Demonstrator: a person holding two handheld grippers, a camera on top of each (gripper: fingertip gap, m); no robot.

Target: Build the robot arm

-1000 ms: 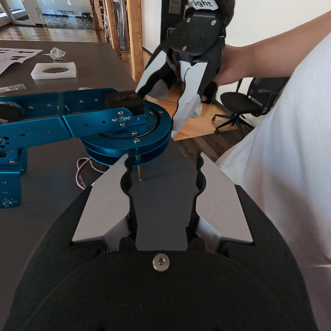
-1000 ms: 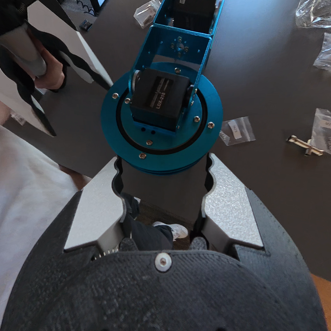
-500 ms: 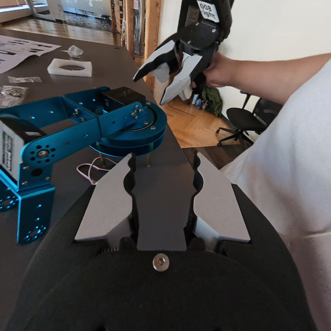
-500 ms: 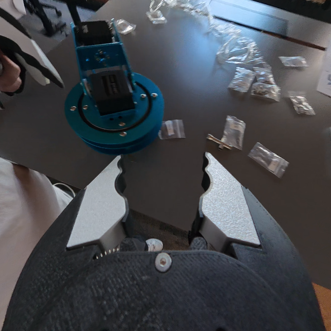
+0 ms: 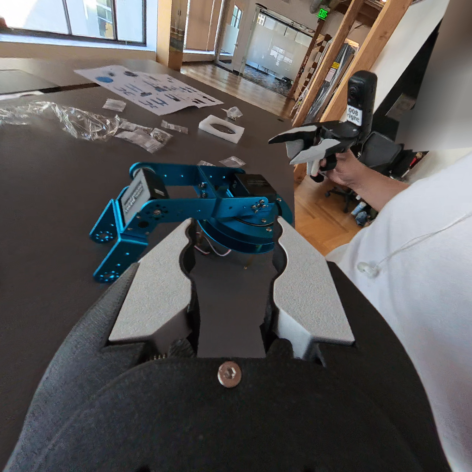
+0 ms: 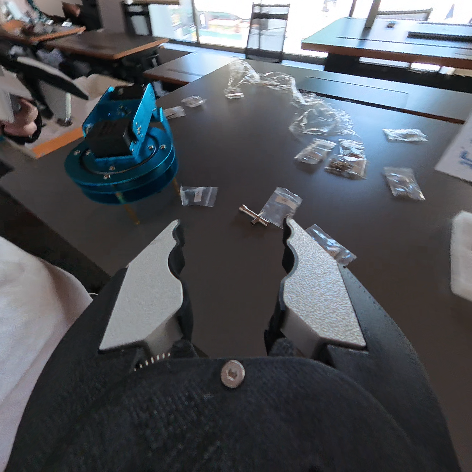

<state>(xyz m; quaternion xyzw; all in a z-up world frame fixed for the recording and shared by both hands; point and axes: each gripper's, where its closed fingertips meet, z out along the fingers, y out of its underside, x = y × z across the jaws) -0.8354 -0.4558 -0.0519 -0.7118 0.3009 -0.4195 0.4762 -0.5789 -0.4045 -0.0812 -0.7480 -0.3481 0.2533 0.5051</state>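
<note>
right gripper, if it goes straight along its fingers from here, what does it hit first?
Probably the dark table top. The right gripper is open and empty, and the bare table fills its gap. The silver cross wrench lies close ahead, slightly right of centre; depth is hard to judge.

Empty, parted left tool — near blue arm

Glossy blue metal arm assembly on a matt dark table.
</note>
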